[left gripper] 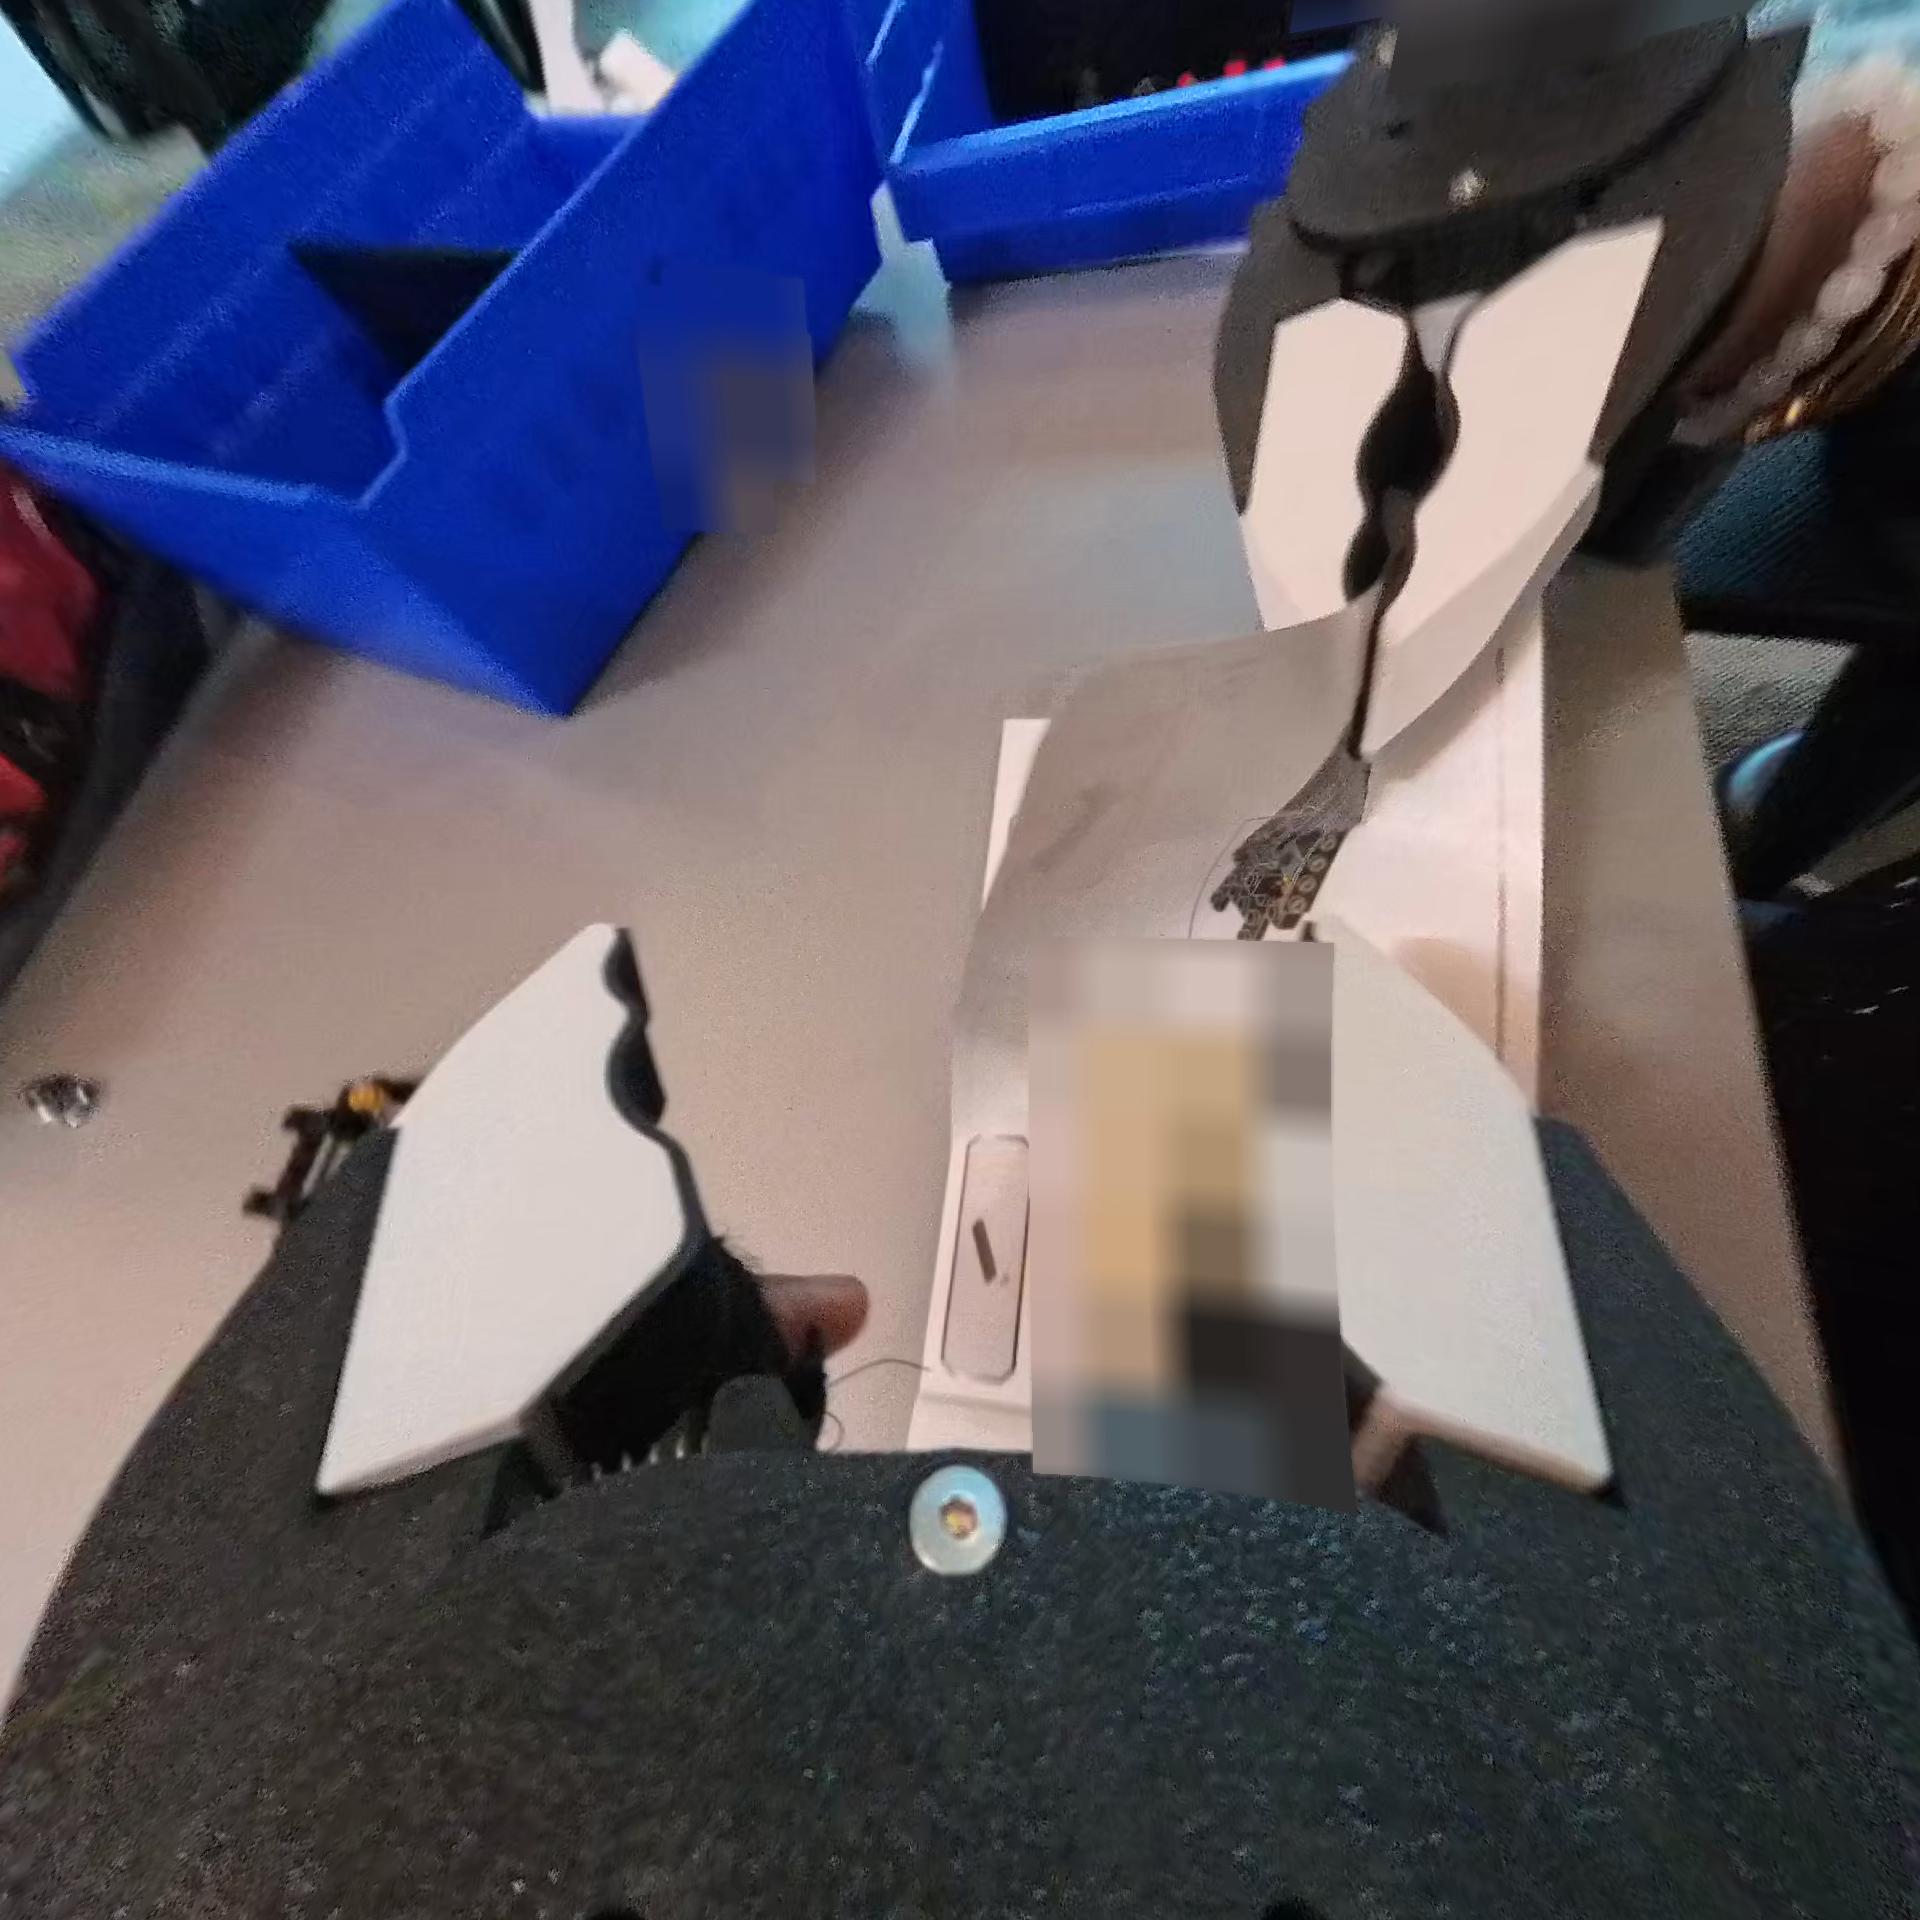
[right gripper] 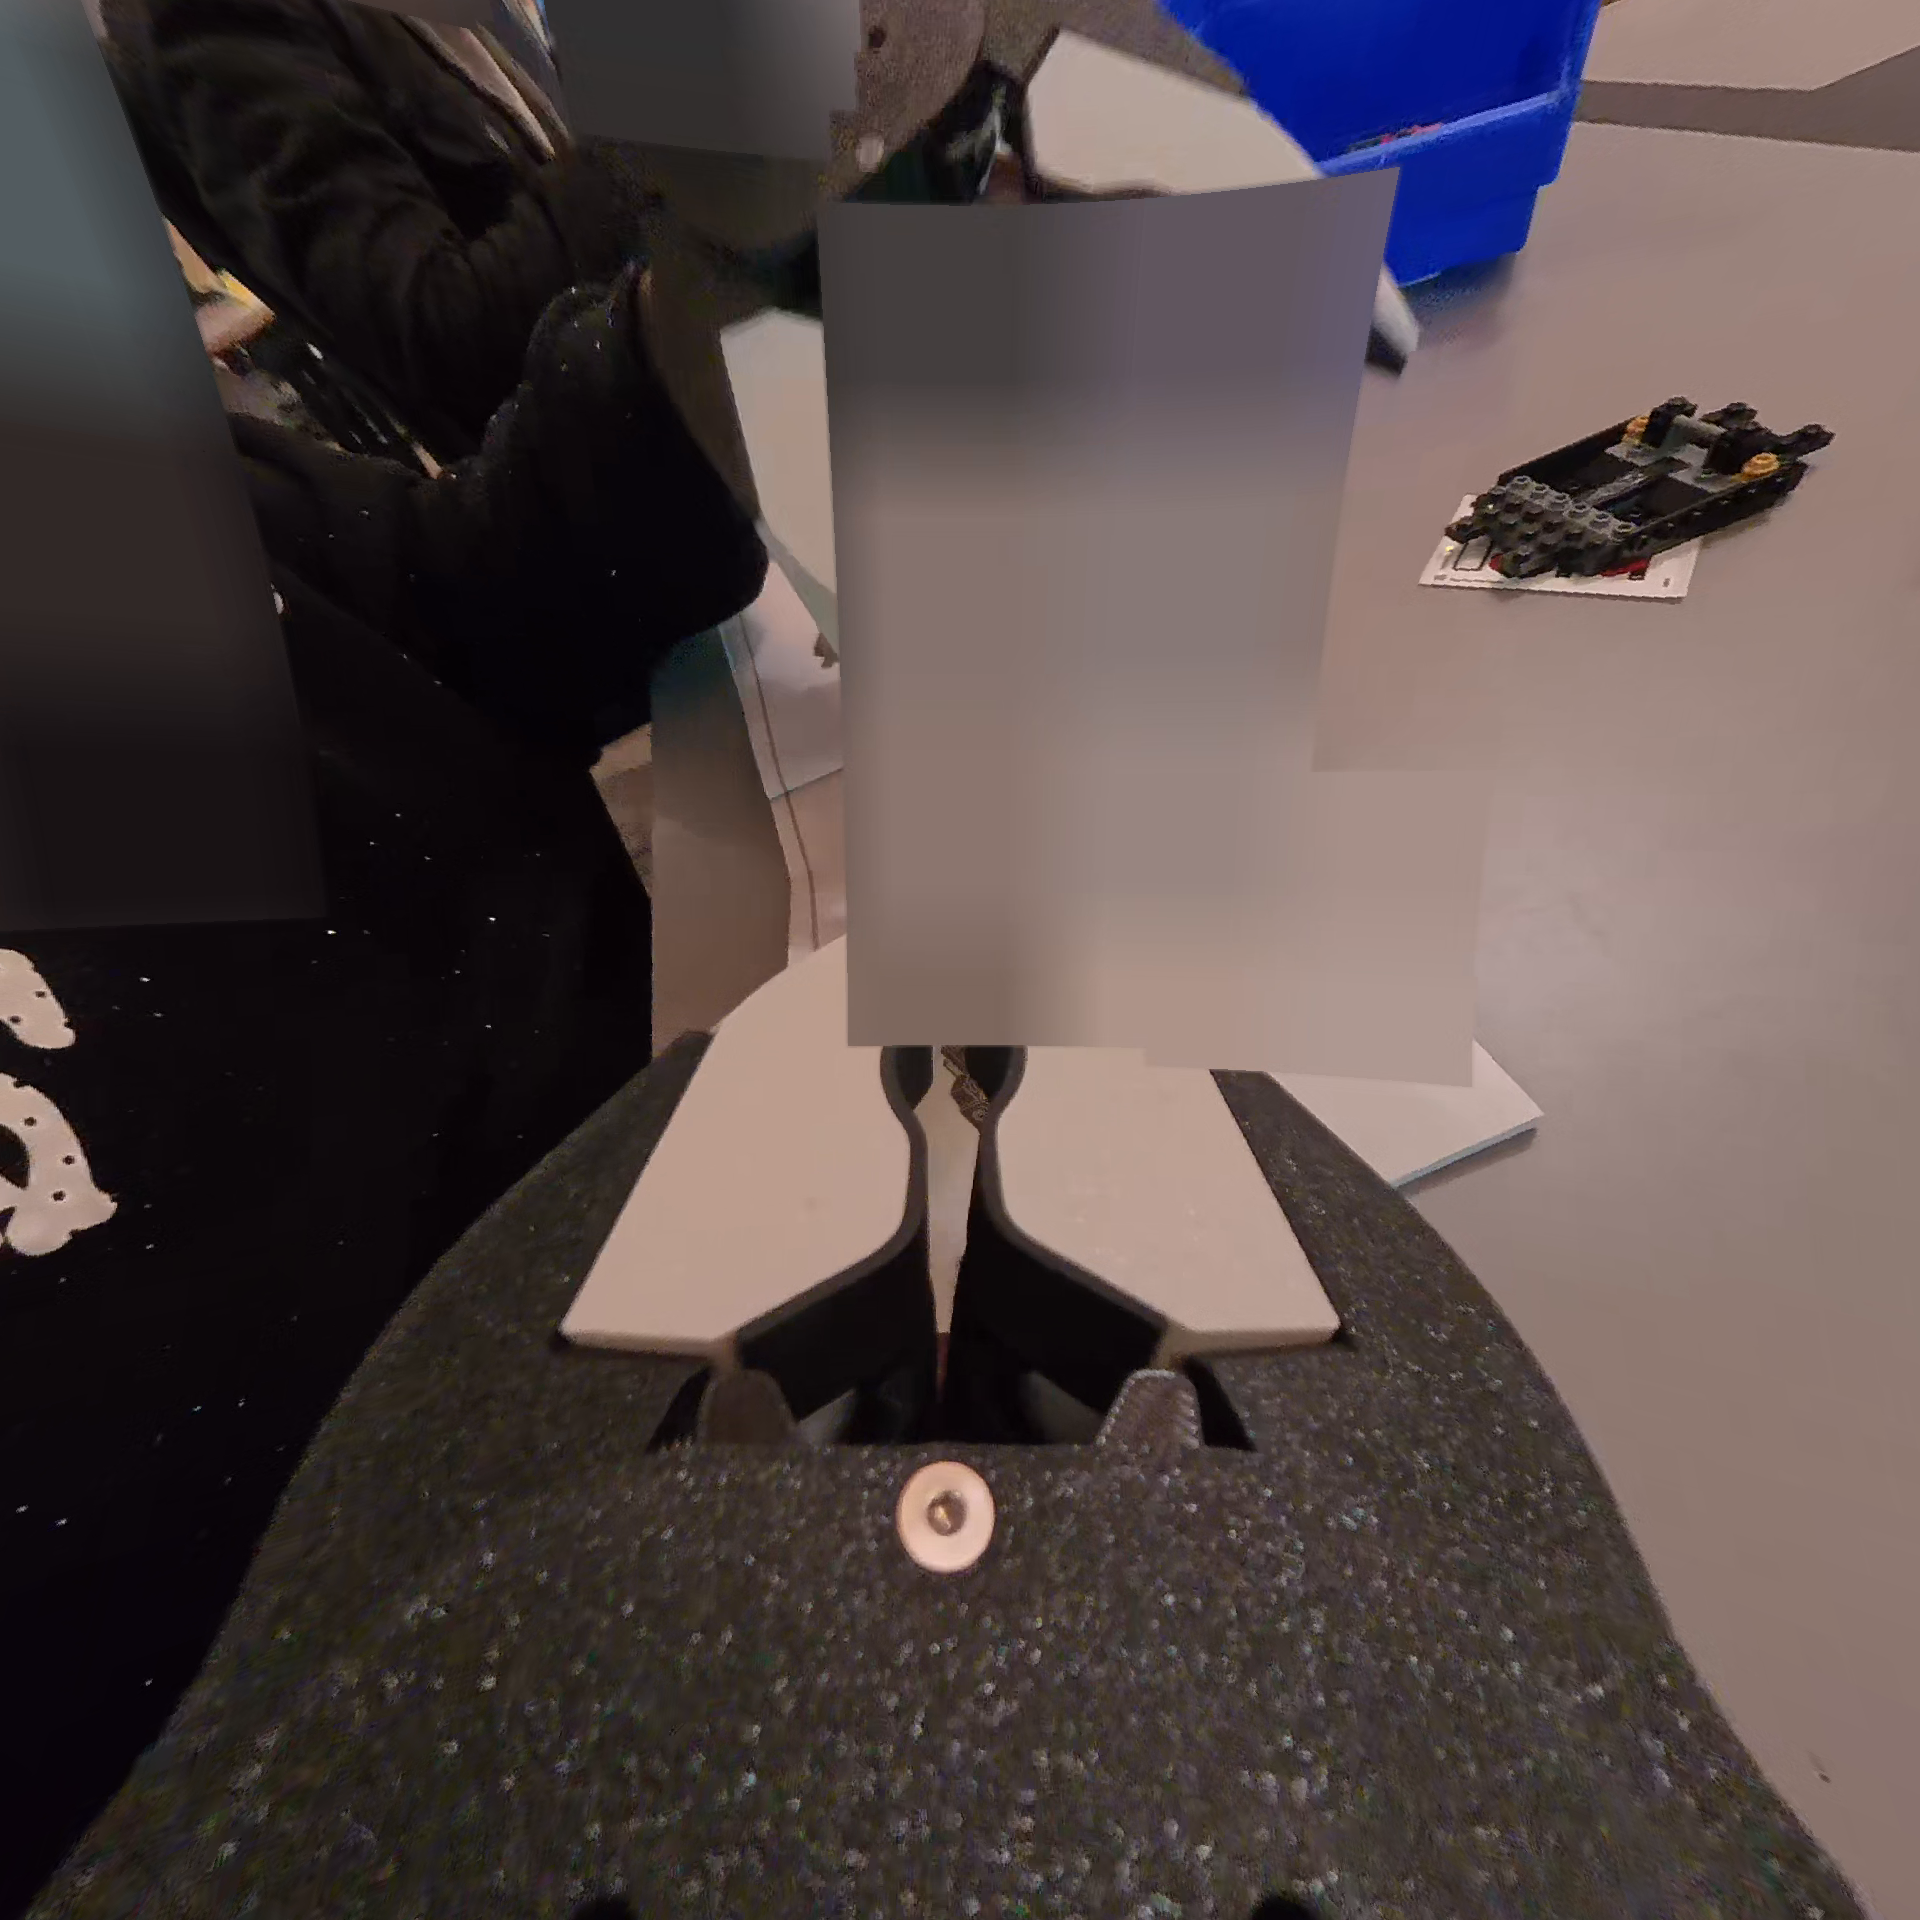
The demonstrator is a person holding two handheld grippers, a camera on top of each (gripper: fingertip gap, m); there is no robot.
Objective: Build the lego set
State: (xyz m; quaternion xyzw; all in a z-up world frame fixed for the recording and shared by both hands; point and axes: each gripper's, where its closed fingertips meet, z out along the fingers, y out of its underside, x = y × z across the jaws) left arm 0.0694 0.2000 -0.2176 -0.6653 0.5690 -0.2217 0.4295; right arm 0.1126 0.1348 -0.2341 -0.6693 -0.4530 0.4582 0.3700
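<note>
An instruction booklet lies open on the grey table. My right gripper is shut on one page of it and holds that page curled up off the booklet. In the right wrist view the right gripper has the thin sheet between its closed fingers, and the booklet's corner shows beyond. My left gripper is open and empty, low over the near part of the booklet. A partly built black lego chassis rests on a sticker sheet, apart from both grippers. It also shows in the left wrist view.
Blue storage bins stand at the back left, with another behind. One blue bin holds loose pieces. A small shiny part lies at the left. A person in dark clothes is at the table's edge.
</note>
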